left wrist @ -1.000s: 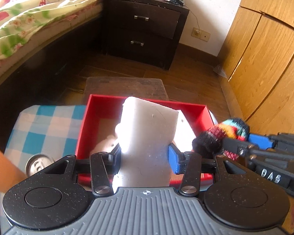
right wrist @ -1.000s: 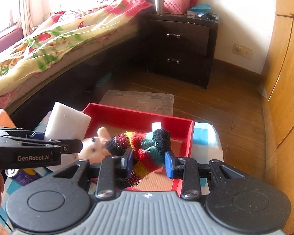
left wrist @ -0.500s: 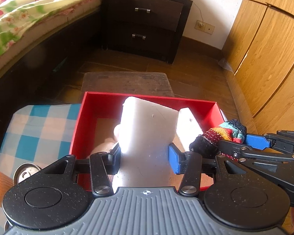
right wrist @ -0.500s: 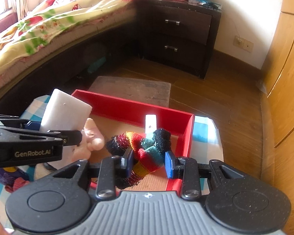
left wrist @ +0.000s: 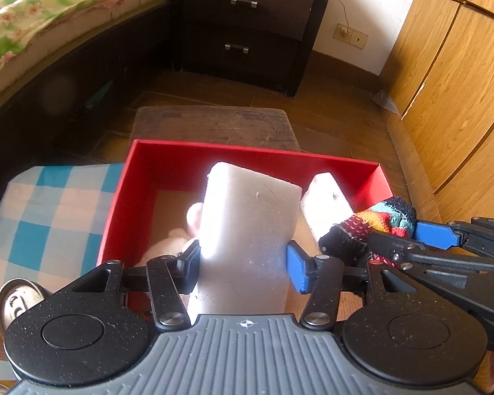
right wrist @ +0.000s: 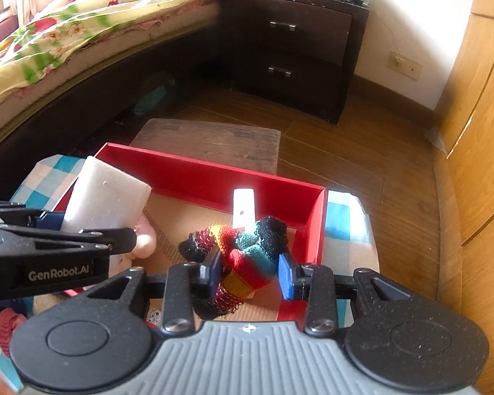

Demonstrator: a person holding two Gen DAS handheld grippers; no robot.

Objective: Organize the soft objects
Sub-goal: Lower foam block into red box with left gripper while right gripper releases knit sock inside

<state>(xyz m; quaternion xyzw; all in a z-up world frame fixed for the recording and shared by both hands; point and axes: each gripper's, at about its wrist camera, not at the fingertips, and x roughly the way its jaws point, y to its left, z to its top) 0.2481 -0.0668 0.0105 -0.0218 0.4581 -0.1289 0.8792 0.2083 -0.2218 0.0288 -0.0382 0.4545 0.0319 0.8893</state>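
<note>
"GenRobot.AI"-marked left gripper point(right wrist: 128, 227) opening around sponge point(right wrist: 107, 197); right gripper point(right wrist: 248, 271) opening — sock point(right wrist: 247, 250) between.

Right tool point(right wrist: 250, 271) over the red box point(right wrist: 214, 177), jaws opening, striped knit sock point(right wrist: 247, 256) between them; right pad apart from the sock. Left tool point(right wrist: 95, 227) at the box's left edge, white foam block point(right wrist: 105, 197) between its jaws. Pale plush toy point(right wrist: 145, 242) and small white block point(right wrist: 243, 207) inside the box, on the checkered worktop point(right wrist: 342, 227).
</note>
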